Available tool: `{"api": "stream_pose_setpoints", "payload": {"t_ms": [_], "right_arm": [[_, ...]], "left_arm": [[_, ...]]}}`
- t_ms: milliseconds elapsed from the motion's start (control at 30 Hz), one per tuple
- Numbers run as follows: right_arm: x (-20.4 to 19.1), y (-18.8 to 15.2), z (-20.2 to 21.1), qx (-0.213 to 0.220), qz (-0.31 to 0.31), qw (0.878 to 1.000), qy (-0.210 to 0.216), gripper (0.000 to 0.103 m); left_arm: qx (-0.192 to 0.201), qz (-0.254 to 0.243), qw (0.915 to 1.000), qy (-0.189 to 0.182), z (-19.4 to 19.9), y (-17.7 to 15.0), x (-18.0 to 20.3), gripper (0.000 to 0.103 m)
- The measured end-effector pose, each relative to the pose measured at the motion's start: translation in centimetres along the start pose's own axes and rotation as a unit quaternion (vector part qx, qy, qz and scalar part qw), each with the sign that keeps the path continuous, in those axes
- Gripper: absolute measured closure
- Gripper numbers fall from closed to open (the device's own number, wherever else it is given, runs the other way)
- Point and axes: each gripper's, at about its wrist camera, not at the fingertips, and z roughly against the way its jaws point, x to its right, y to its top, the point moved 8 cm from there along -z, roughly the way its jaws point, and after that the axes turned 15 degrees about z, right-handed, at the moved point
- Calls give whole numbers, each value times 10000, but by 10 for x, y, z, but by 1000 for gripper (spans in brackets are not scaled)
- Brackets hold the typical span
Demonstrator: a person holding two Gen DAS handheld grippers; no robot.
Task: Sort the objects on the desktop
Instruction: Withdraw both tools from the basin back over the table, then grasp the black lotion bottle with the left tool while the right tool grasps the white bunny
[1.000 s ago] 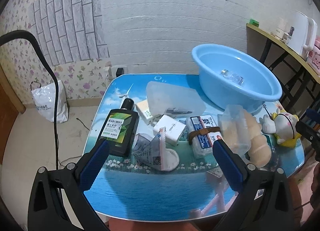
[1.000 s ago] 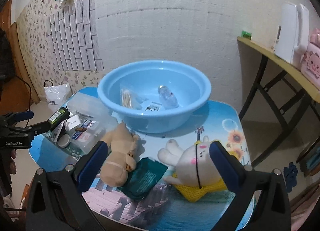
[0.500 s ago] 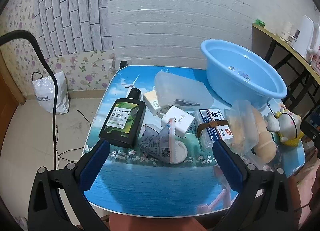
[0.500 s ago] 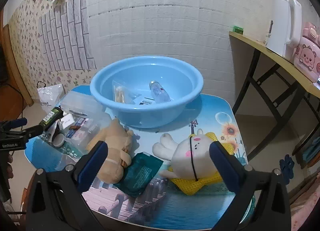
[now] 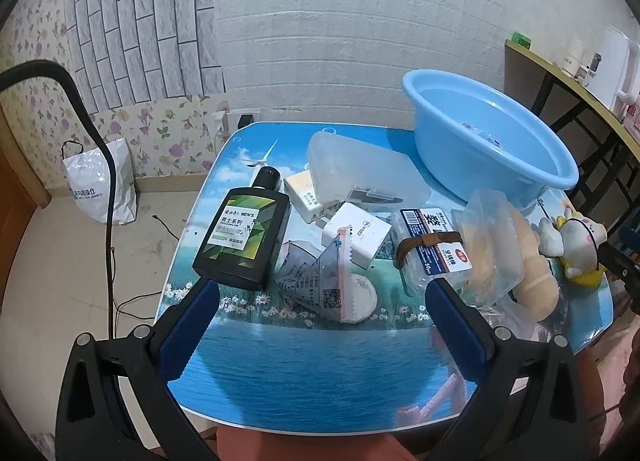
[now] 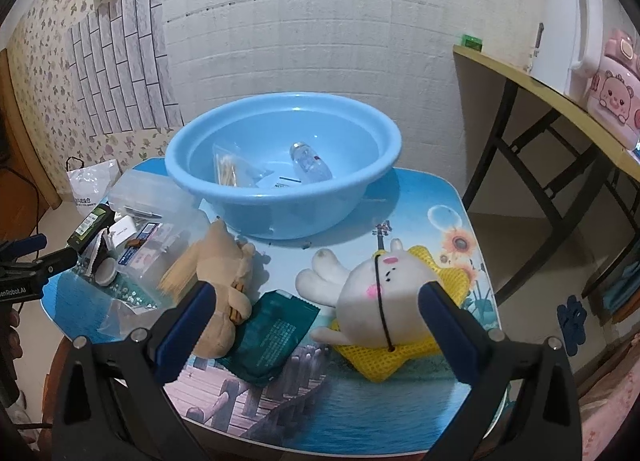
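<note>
My left gripper (image 5: 320, 325) is open and empty above the table's near left edge. Ahead of it lie a black shampoo bottle (image 5: 244, 237), a crumpled printed pouch (image 5: 320, 281), white boxes (image 5: 356, 233), a labelled pack with a brown band (image 5: 432, 245) and a clear plastic case (image 5: 360, 173). My right gripper (image 6: 316, 325) is open and empty, low over a dark green sachet (image 6: 276, 333), between a tan plush (image 6: 224, 281) and a white rabbit plush (image 6: 384, 281). The blue basin (image 6: 280, 165) holds a small bottle (image 6: 310, 161) and a bag of swabs (image 6: 228, 169).
A picture-printed blue table (image 5: 312, 373) carries everything. A side desk (image 6: 560, 109) with a white kettle (image 6: 568, 29) stands to the right. A white bag (image 5: 100, 185) and cables lie on the floor to the left. A brick-pattern wall is behind.
My left gripper has drawn back and turned a little left, so the items sit further right. My right gripper has drifted slightly; the basin appears further left. Both stay open.
</note>
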Motion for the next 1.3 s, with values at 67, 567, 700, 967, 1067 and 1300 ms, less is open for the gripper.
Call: {"api": "stream_pose_setpoints", "payload": {"t_ms": [67, 567, 700, 967, 1067, 1300], "right_arm": [[-1, -1, -1, -13, 7, 10000, 20, 0], [8, -11, -9, -150, -188, 9997, 70, 0], [9, -15, -10, -150, -196, 9996, 117, 0], [5, -21, -18, -290, -189, 9992, 210, 0], [6, -21, -19, -296, -214, 9991, 208, 0], [14, -22, -23, -358, -304, 9988, 150, 0]], "left_arm": [[-9, 9, 10000, 17, -1, 0, -1, 0], [-21, 189, 9997, 155, -10, 4, -20, 0], [16, 218, 9992, 330, -12, 6, -34, 0], [-48, 367, 9986, 369, -20, 4, -53, 0], [-41, 384, 9985, 386, -23, 6, -57, 0], [-4, 220, 9990, 401, -32, 15, -69, 0]]}}
